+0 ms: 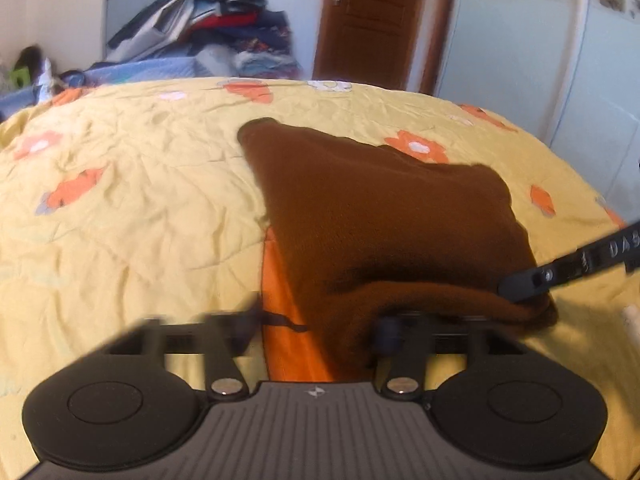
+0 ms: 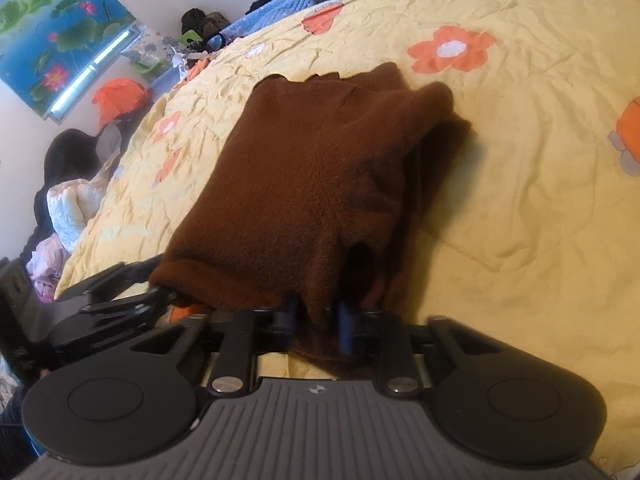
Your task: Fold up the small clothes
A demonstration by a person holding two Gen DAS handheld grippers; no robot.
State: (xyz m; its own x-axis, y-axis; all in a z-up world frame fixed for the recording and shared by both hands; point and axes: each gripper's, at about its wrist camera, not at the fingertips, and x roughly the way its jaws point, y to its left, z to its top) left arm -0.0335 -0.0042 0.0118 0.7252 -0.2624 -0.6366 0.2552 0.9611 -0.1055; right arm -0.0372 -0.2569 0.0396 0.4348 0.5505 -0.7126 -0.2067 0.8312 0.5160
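Brown knit garment (image 2: 320, 184) lies folded on the yellow flowered bedspread (image 2: 520, 200). The right gripper (image 2: 318, 320) has its jaws pinching the garment's near edge. The left gripper (image 1: 316, 324) has its jaws spread, with the cloth draped over one finger.

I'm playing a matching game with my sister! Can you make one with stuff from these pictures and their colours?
Things:
1. sweater
2. bedspread
3. door
4. lotus picture

Colours:
A. yellow with orange flowers
B. blue and green with pink flowers
C. dark brown, soft and woolly
D. reddish-brown wood

Pairs: 1-C, 2-A, 3-D, 4-B
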